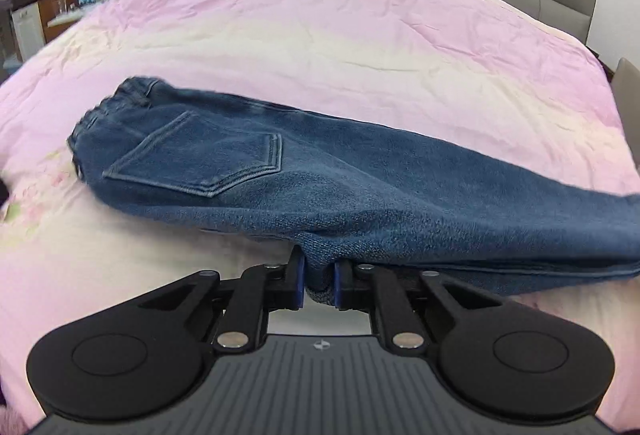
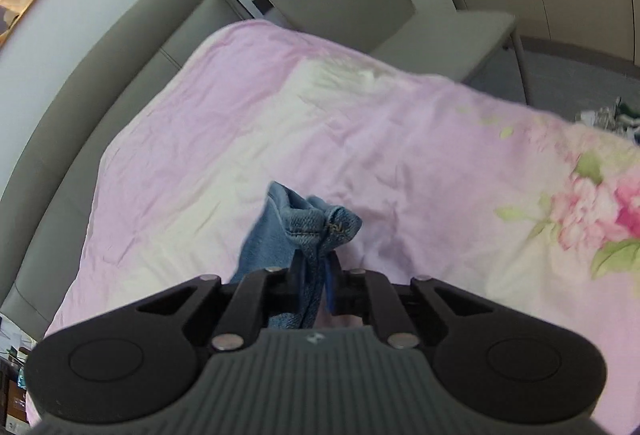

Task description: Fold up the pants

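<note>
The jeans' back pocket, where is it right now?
In the left wrist view the back pocket faces up at left of centre, near the waistband, on jeans lying across the pink bedspread.

The left black two-finger gripper [image 1: 318, 275] has blue pads [image 1: 298, 277], round discs, silver screws, and a ribbed grey body with a small, perhaps logo, mark. The right black gripper [image 2: 316, 275] matches.
</note>
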`<state>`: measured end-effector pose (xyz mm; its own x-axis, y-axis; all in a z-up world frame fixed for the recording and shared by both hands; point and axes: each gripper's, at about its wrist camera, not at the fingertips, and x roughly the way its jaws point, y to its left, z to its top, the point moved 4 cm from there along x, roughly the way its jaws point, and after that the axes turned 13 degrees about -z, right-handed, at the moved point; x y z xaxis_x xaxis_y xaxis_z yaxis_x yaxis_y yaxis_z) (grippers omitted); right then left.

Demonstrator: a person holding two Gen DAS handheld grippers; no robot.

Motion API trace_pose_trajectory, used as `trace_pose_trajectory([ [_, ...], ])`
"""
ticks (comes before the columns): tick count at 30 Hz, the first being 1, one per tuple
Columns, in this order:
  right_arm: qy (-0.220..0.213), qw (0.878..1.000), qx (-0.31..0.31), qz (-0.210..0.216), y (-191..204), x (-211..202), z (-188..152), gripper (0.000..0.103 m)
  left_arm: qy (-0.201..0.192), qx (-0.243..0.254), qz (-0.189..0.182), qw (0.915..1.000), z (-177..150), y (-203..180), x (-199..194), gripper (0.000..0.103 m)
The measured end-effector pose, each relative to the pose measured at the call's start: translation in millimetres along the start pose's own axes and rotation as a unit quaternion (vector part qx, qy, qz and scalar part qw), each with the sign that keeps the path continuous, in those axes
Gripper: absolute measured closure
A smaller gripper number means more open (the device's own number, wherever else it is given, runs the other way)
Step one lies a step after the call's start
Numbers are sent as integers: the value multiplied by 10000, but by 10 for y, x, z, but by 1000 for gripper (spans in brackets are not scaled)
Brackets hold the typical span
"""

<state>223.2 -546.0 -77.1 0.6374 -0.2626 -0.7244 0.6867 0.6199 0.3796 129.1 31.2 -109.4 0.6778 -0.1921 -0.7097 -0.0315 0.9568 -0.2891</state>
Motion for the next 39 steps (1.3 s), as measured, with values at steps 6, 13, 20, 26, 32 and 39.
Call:
trace_pose_trajectory([
  [6, 385, 9955, 266, -821, -978, -260, -216, 99, 639, 8, -307, 9975, -688, -158, -82, 89],
  [13, 656, 9909, 414, -1099, -1626, -32, -652, 98, 1236, -175, -684, 9898, -1031, 83, 156, 87],
  [20, 599, 9835, -601, -1597, -1445, -174, -571, 65, 1235, -169, -755, 9893, -980, 296, -123, 88],
  [26, 376, 9797, -1542, -1228, -958, -477, -719, 62, 564, -313, -612, 9960, -664, 569, -376, 73],
  [32, 416, 9636, -2605, -436, -36, -572, -1173, 55, 0, -374, -217, 9991, -336, 978, -522, 54],
  [39, 704, 9275, -3659, 312, 1041, -550, -1945, 55, -399, -588, -80, 9974, -16, 1422, -536, 40],
])
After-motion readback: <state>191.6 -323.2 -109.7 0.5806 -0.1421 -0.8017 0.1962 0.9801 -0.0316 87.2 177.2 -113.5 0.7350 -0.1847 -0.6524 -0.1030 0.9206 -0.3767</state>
